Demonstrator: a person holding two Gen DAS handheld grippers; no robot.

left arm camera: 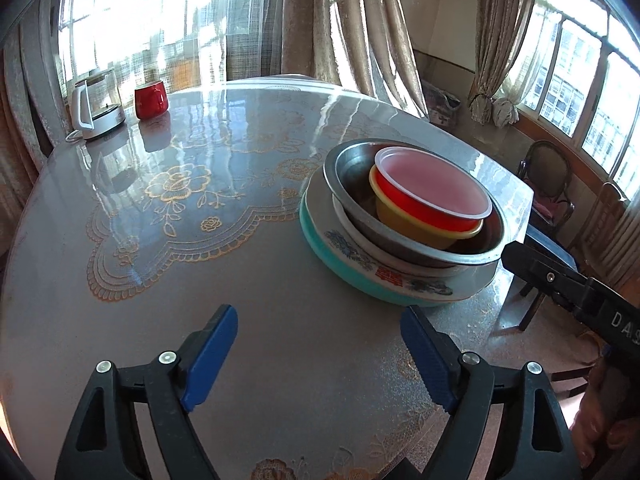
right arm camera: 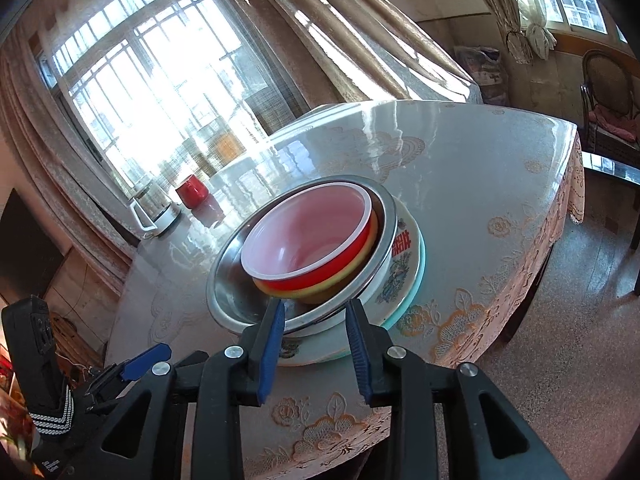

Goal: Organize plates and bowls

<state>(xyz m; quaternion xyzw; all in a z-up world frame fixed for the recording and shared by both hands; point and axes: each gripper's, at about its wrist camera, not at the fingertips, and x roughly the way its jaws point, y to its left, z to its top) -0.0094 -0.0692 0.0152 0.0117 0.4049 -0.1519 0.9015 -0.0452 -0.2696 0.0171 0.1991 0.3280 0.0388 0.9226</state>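
Your stack sits near the table's right edge, and it's nested biggest to smallest: a red plastic bowl (right arm camera: pixel 316 236) inside a yellow bowl (left arm camera: pixel 416 226), both down in a steel basin (left arm camera: pixel 420 248), that on a white floral plate (left arm camera: pixel 384 268), and a teal-rimmed plate (left arm camera: pixel 344 276) at the bottom.

Handling-wise, I'd guess the red bowl is feather-light, thin and a bit flexy, so pinch its white rim gently or it'll deform. The yellow one looks like stiffer plastic. The basin is rigid, shiny and probably slick; its rolled lip is the only real grip. The plates look enamel or ceramic, so likely heavier and chippable. Take them by the rim and don't clank them.

Your right gripper (right arm camera: pixel 316 320) is right at the near side of the stack, jaws partly open, holding nothing, with the basin's lip showing in the gap. Your left gripper (left arm camera: pixel 320 320) hovers over bare tablecloth (left arm camera: pixel 160 208) just left of the stack, spread wide and empty.

The cloth is glossy and lace-patterned, so things may slide. Well left of the stack, at the far edge, sit a red mug (left arm camera: pixel 151 99) and a glass kettle (left arm camera: pixel 96 108).
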